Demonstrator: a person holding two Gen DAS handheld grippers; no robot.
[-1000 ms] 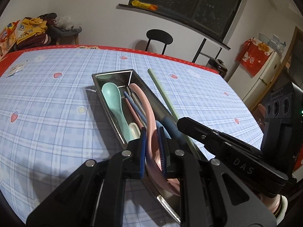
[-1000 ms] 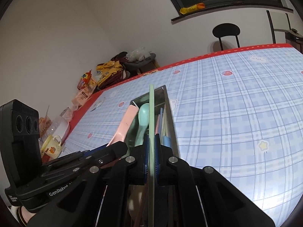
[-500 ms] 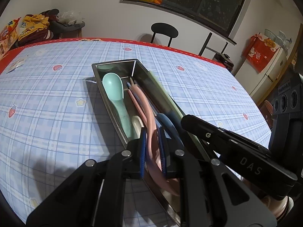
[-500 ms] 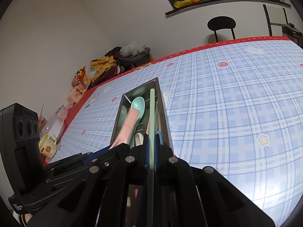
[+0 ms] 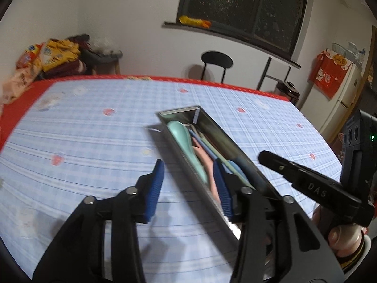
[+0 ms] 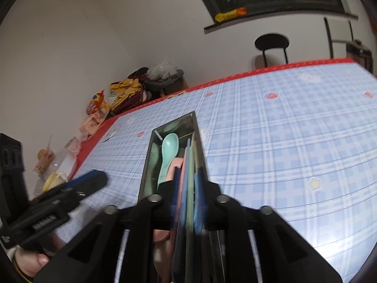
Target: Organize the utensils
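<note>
One table [image 5: 99, 141] fills most of both views, covered in a blue checked cloth with a red border and small strawberry and star prints. On it lies one long, narrow metal tray [image 5: 219, 132], open-topped with shiny walls, running away from the cameras toward the far edge. Inside, lying lengthwise and side by side, are one mint-green spoon [image 6: 168, 153] with its bowl at the far end, one pink utensil [image 5: 203, 160], one pale green chopstick [image 6: 190, 184] along the right wall, and several dark blue pieces too crowded to count. Two grippers work at the tray's near end. The left gripper [image 5: 188, 184] has its jaws opening, spread wide astride the tray's left wall: one blue pad is over the cloth, the other over the tray, and nothing is pressed between them. The right gripper [image 6: 187, 200] also has its jaws opening; the green chopstick and a blue piece run between its pads, which no longer pinch them. Its black fingers hide the near ends of the utensils. Beyond the table stand one black chair [image 5: 216, 63] against the wall, a dark window [image 5: 245, 9] and a heap of snack bags [image 5: 47, 56] at the left.
</note>
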